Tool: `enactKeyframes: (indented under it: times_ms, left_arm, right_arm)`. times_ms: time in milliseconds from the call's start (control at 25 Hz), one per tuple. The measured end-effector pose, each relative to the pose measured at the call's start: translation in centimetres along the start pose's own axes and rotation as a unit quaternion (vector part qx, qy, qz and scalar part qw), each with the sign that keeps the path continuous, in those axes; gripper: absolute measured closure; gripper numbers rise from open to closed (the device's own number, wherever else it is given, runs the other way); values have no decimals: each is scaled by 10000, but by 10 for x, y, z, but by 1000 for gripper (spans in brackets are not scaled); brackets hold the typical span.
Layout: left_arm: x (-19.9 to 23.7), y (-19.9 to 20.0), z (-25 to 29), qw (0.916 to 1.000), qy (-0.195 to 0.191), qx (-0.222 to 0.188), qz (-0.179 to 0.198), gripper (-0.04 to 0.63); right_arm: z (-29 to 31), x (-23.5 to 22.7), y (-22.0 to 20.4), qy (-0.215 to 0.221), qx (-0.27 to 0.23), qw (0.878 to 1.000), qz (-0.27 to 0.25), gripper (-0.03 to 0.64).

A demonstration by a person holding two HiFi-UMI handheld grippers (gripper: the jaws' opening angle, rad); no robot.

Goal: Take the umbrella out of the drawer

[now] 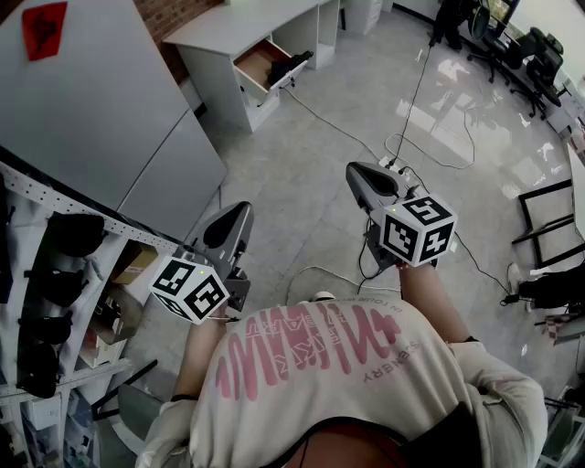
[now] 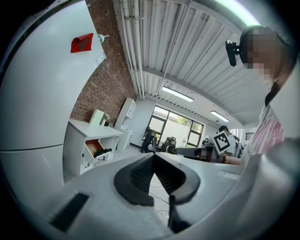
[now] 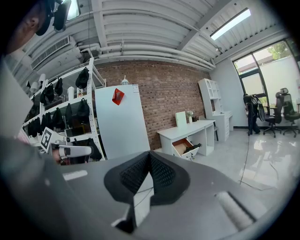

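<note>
An open drawer (image 1: 259,62) with a brown inside juts from a white desk (image 1: 239,23) far across the floor. The dark umbrella (image 1: 294,62) lies in it, one end poking over the front. The left gripper view shows the same drawer (image 2: 95,148) and umbrella (image 2: 105,152), and so does the right gripper view, with the drawer (image 3: 183,147) and umbrella (image 3: 193,146) small in the distance. My left gripper (image 1: 239,213) and right gripper (image 1: 358,171) are held out in front of the person, well short of the desk. Both are shut with nothing between the pads.
Cables (image 1: 411,146) trail over the glossy floor between me and the desk. A tall white cabinet (image 1: 101,110) with a red sticker stands at the left, beside a rack (image 1: 55,274) of black bags. Office chairs (image 1: 526,55) stand at the back right.
</note>
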State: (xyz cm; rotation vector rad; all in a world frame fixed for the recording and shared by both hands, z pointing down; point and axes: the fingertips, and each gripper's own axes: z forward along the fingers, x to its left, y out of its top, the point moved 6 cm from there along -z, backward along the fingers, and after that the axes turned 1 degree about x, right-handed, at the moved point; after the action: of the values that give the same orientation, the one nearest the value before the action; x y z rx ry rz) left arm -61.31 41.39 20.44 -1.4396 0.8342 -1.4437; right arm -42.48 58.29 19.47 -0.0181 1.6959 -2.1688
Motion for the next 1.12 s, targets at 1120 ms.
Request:
enactKeyframes:
  times_ms: [1120]
  left_arm:
    - [43, -8, 0, 9998, -49, 57, -183, 592]
  right_arm:
    - [39, 2, -18, -94, 276, 9994, 178, 607]
